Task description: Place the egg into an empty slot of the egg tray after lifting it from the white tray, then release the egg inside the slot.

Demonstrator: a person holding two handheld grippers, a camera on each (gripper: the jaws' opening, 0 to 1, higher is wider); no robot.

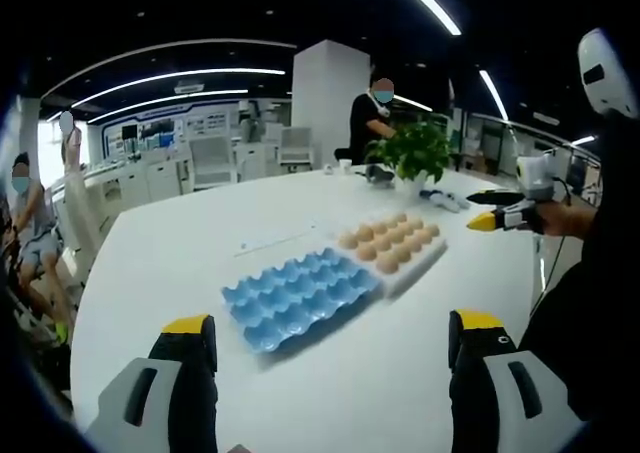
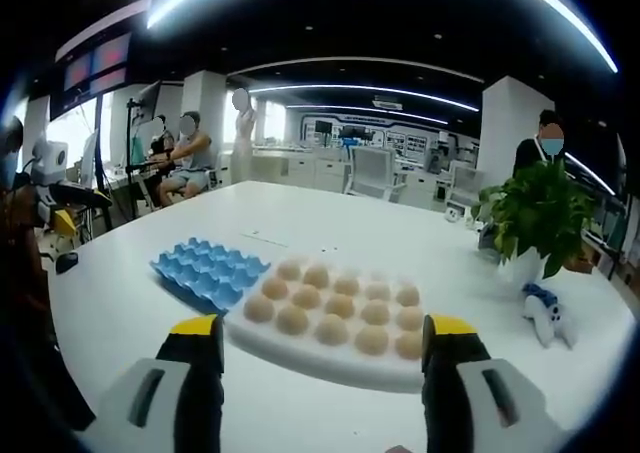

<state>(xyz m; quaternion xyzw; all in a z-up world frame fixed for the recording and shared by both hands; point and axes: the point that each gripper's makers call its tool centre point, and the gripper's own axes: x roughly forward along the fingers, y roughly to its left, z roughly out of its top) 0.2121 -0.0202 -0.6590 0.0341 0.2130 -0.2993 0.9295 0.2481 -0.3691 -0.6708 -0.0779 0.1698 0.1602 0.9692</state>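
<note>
A blue egg tray (image 1: pixel 300 295) with empty slots lies on the white table, touching the white tray (image 1: pixel 428 255) that holds several tan eggs (image 1: pixel 390 238). My left gripper (image 1: pixel 332 323) hovers open near the blue tray's near edge, holding nothing. In the right gripper view, the white tray (image 2: pixel 330 365) sits just ahead, its eggs (image 2: pixel 335 303) in rows, and the blue egg tray (image 2: pixel 208 271) lies to its left. My right gripper (image 2: pixel 320 325) stands open over the white tray's near rim, empty. It also shows as the right gripper (image 1: pixel 495 218) at the table's side.
A potted plant (image 1: pixel 415 153) (image 2: pixel 535 213) stands past the trays, with a small blue-and-white object (image 2: pixel 545 313) beside it. A person (image 1: pixel 375 113) stands behind the table, and others sit at desks (image 2: pixel 185 158). The white table (image 1: pixel 200 243) stretches wide around the trays.
</note>
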